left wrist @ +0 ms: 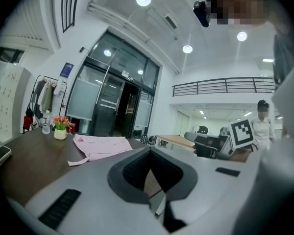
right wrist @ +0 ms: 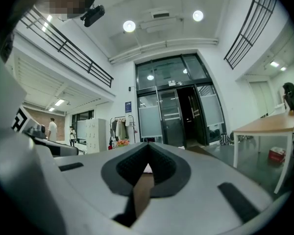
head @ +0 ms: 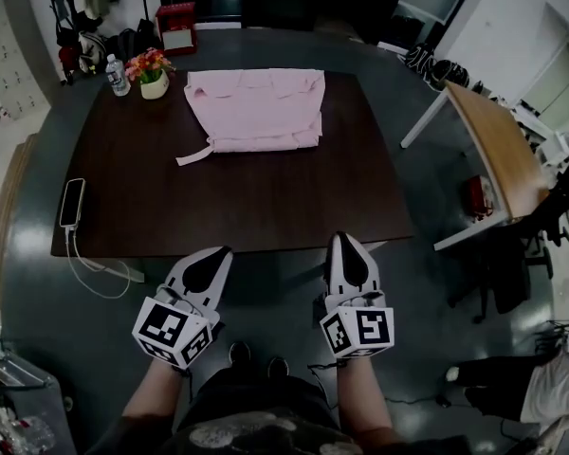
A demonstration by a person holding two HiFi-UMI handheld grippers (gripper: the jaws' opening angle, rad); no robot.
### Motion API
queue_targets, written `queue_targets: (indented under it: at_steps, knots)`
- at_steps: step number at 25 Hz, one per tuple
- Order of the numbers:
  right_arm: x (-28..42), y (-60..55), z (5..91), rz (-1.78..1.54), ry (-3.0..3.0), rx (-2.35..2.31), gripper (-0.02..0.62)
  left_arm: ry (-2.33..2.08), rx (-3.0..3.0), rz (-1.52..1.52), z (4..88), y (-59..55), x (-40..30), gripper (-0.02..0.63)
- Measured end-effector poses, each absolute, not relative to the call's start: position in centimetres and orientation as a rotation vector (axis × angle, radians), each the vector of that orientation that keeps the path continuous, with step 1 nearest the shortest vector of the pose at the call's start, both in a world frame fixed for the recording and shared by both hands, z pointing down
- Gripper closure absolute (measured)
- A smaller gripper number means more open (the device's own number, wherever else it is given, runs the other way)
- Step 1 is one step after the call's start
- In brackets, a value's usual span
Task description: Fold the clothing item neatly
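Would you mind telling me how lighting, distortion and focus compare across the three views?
Head view: dim and vignetted, the table edges bowed, yet the pink garment is sharp. Left gripper view: fisheye with a black rim, ceiling lights flaring, the left gripper softly blurred up close. Right gripper view: same fisheye, railing curved, right gripper likewise soft.

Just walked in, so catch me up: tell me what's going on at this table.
A person stands at the near edge of the dark table with a gripper in each hand. The left gripper and right gripper are both shut and empty. The pink garment lies flat at the far side, untouched.
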State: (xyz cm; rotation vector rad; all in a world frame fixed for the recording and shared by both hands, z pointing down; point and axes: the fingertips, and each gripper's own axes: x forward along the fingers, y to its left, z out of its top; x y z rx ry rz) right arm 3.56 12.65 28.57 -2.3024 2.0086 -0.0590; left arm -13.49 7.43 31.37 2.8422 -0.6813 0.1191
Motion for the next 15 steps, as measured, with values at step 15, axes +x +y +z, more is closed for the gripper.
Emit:
queue_targets:
  at_steps: [15]
  knots:
    - [1.9, 25.4, 29.8, -0.104, 2.202, -2.216, 0.603, -0.791, 2.814, 0.128, 30.7, 21.5, -12.9, 0.595]
